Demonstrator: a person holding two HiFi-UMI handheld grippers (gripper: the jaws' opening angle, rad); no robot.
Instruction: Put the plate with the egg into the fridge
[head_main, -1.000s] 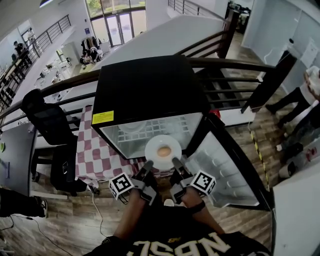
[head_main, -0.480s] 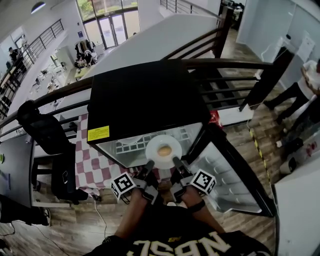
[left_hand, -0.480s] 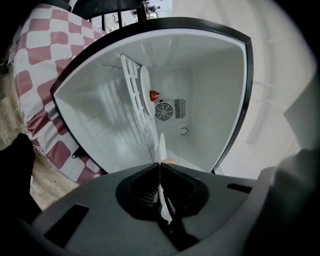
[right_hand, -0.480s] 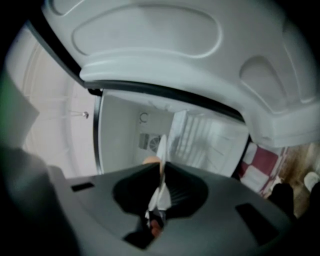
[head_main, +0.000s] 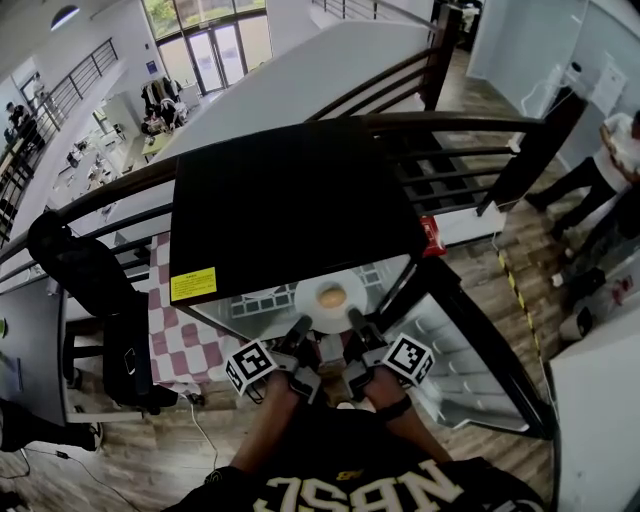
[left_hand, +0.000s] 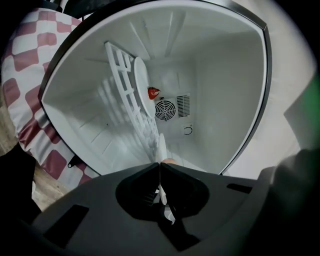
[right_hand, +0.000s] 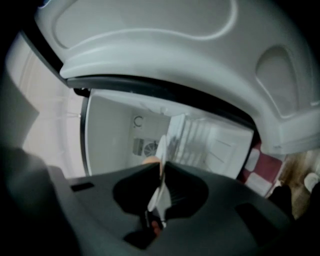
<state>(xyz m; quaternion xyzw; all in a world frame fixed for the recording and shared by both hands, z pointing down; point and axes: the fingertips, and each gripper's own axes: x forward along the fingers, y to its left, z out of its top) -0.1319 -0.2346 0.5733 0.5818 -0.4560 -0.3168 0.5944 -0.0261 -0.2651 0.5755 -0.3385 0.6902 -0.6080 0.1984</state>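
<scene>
While left claw (head_main: 300, 326), right claw (head_main: 353, 319) pinch round white plate (head_main: 311, 297), tan egg (head_main: 331, 296) centred.

plate (head_main: 312, 300): carried deeper into fridge (head_main: 290, 200) | left gripper (head_main: 299, 326), right gripper (head_main: 353, 319): advanced

The plate (head_main: 312, 296) is in the open front of the fridge (head_main: 290, 200), over its wire shelf (head_main: 262, 298). The egg (head_main: 331, 296) lies on the middle of the plate. The left gripper (head_main: 299, 326) grips the plate's near rim on the left, and the right gripper (head_main: 352, 320) grips it on the right. The fridge door (head_main: 455, 365) hangs open to the right. A tablecloth (head_main: 185, 340) lies at the fridge's left side, with a chair (head_main: 85, 265) further left. A railing (head_main: 450, 125) runs behind the fridge.
</scene>
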